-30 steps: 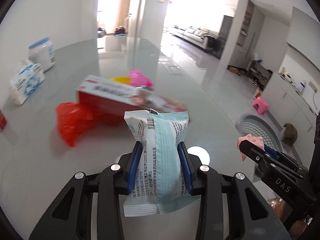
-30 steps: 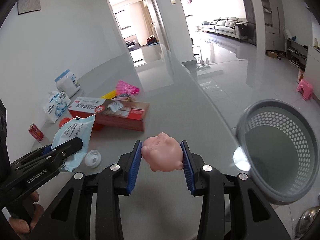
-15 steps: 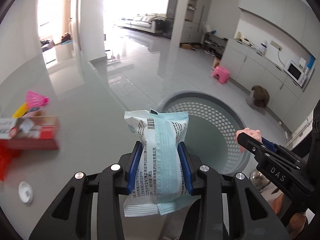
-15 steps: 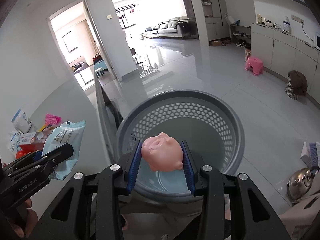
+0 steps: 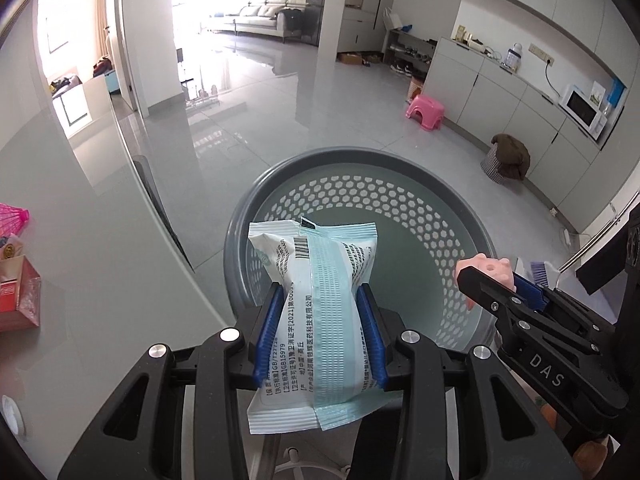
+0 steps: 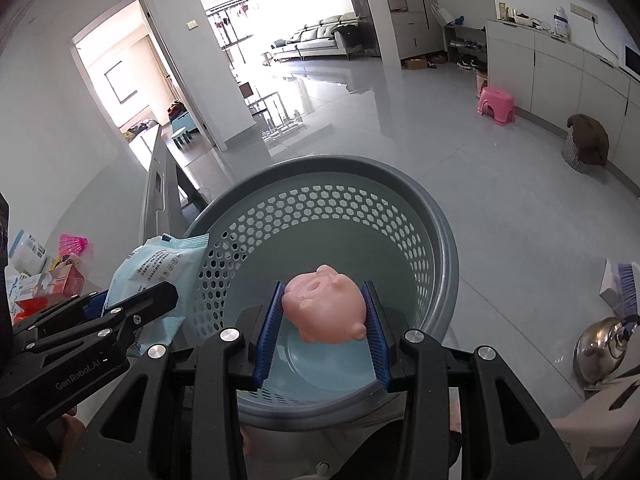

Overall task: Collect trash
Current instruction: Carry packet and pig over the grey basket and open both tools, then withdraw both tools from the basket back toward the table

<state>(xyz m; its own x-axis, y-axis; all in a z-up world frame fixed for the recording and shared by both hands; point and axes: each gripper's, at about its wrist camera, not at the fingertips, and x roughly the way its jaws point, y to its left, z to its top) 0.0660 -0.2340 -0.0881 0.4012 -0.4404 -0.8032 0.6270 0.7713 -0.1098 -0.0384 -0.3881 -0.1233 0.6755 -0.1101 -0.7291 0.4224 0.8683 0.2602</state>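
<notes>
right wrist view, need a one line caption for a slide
Right hand-held gripper holds a pink pig toy over the empty grey perforated basket, with the left hand-held gripper's pale blue packet alongside.

Open basket point(image 6: 442, 240) mouth below; table edge point(image 5: 160, 208) alongside

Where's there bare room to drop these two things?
The gray basket is bare inside: its floor, ringed by the perforated wall, holds nothing. The table's far left is crowded with boxes and packets. The white packet and pink pig toy hang over the basket.
</notes>
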